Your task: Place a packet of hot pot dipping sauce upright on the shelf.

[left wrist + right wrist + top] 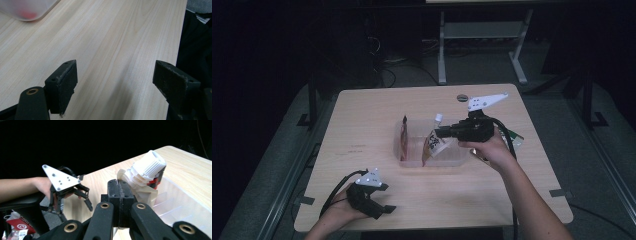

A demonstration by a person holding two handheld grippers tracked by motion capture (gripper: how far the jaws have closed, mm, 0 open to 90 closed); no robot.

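Note:
A spouted pouch with a white screw cap hangs tilted over a clear plastic bin at the table's middle. My right gripper is shut on it; in the right gripper view the gripper pinches the pouch just below the spout. A second, dark pouch stands upright at the bin's left end. My left gripper rests near the front left edge, open. Between its fingers there is bare wood.
A small round dark disc lies near the table's far edge. A green and white packet lies behind my right hand. The bin's corner shows ahead of the left gripper. A red packet lies low, off the table.

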